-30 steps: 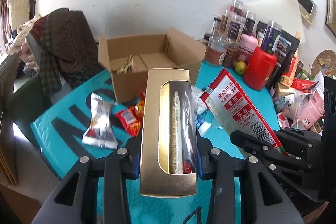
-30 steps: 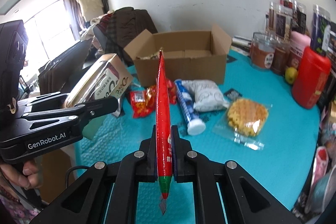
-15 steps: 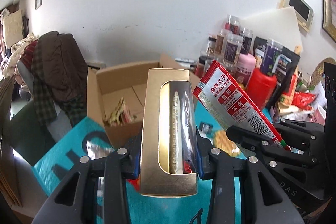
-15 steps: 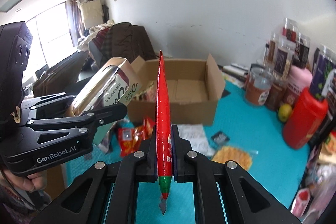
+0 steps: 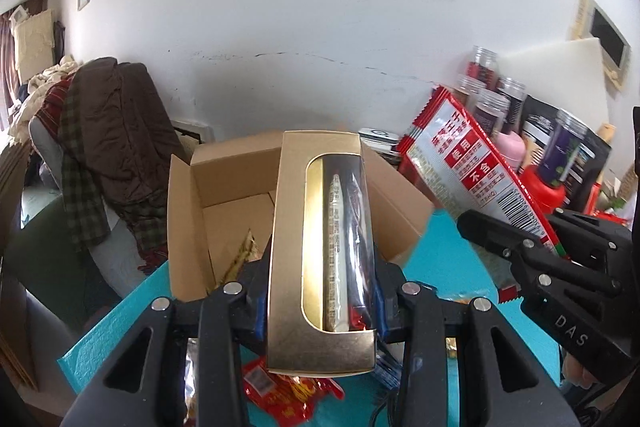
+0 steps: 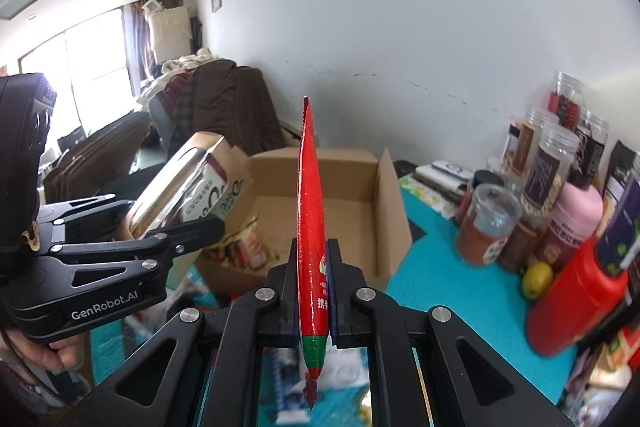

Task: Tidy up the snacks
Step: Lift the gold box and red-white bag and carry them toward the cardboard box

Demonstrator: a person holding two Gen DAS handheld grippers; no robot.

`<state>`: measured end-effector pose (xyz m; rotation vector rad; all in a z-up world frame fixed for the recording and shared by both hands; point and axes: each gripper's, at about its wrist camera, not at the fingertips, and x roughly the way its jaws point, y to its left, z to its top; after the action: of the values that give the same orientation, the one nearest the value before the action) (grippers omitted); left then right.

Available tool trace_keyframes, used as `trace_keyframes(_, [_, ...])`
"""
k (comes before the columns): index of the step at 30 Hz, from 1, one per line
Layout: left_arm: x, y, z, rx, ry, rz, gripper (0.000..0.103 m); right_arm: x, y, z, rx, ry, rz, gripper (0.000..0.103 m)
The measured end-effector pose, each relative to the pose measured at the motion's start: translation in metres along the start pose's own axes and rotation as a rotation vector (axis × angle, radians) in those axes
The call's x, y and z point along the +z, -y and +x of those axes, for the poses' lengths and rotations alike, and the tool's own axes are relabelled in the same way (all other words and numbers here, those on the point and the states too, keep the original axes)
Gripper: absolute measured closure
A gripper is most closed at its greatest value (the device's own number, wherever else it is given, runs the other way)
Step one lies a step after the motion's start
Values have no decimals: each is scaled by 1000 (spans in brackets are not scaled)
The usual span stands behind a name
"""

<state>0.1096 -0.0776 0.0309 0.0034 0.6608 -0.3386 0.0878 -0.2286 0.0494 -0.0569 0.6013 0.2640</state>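
Two claws in play, each carrying one snack! The left gripper [image 5: 320, 311] is clamped on the sides of a gold box [image 5: 320, 247], a long carton with a rounded clear window showing a pale wrapped stick and a dark one inside; from the right wrist view its side panel carries print too curved to read. The right gripper [image 6: 312, 301] is squeezed tight on a red packet [image 6: 310, 219], flat and thin, seen edge-on with a green band near its bottom and a zigzag top seal. From the left wrist view the packet's face shows white panels, red blocks of Chinese characters and a barcode. Both snacks hang in the air, just in front of one open cardboard box [image 6: 376, 195], which already holds a few wrappers in its left corner. More loose snacks lie on the teal mat [image 6: 432, 291] below. The gripper bodies read "GenRobot.AI" and "DAS". Off to the right stand one red canister [image 6: 576, 299], one pink bottle [image 6: 580, 207] and a cluster of clear lidded jars.
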Motion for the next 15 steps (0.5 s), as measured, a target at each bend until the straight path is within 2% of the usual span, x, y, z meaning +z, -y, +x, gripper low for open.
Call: trace_keyframes(15, [18,-21,59,37,-66,-14,65,11,15,78,23,-95,6,93])
